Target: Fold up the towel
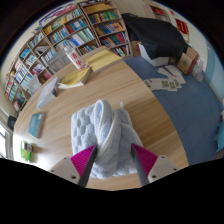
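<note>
**A:** On the round wooden bench (150,118), what lies nearest the camera?

**B:** A pale blue-grey, textured cloth towel (103,135), bunched and gathered into a loose heap, not flat. It sits directly ahead of the hand-held gripper (115,162), with its near end running down between the two fingers.

**A:** So which way does the towel's length run?

**B:** Its long axis seems to point straight away from the fingers, toward the middle of the bench. A raised fold stands up in the centre, just above the fingertips.

**A:** And the fingers themselves?

**B:** The two pink pads (84,160) stand apart, one at each side of the towel's near end. I cannot tell whether they press the cloth or merely flank it.

**A:** What would the next move depend on?

**B:** In my judgement, on that near end: any fold would have to carry it forward along the towel's length, away from the fingers.

**A:** What lies further out?

**B:** On the bench beyond the towel, to the left, a flat book (72,80); nearer the left edge, a teal booklet (36,124). Behind the bench stand tall bookshelves (75,30) full of coloured spines, and a dark chair (155,42) to the right.
</note>
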Motion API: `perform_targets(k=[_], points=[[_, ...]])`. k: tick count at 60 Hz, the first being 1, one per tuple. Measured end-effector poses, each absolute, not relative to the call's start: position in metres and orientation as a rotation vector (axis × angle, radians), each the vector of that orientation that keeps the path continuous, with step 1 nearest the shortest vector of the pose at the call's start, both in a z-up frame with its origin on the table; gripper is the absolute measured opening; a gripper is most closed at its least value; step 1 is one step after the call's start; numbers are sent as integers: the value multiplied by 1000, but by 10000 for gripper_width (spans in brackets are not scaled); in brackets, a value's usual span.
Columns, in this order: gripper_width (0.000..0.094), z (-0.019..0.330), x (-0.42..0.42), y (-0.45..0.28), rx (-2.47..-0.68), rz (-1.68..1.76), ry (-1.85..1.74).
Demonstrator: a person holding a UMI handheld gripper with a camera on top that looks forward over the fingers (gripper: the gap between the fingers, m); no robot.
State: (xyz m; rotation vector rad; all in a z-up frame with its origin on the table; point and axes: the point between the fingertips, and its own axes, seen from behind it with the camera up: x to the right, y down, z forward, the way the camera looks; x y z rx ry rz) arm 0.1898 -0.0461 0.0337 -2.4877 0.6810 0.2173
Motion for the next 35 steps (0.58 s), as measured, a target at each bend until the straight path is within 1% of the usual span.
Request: perform_targets(k=[1,4,7,13,14,16,24,27,35], points=[[870,42,188,-47,-2478,228,673],[819,65,186,-51,-2458,236,662],[838,84,185,-60,-2441,183,652],[835,124,172,-81,-2407,104,597],[836,137,171,-88,-2403,107,587],[834,145,154,-90,-2382,109,573],[831,201,101,-126,-2303,102,521],[833,219,84,-144,-2282,94,504],[832,248,40,-198,-2255,77,505]])
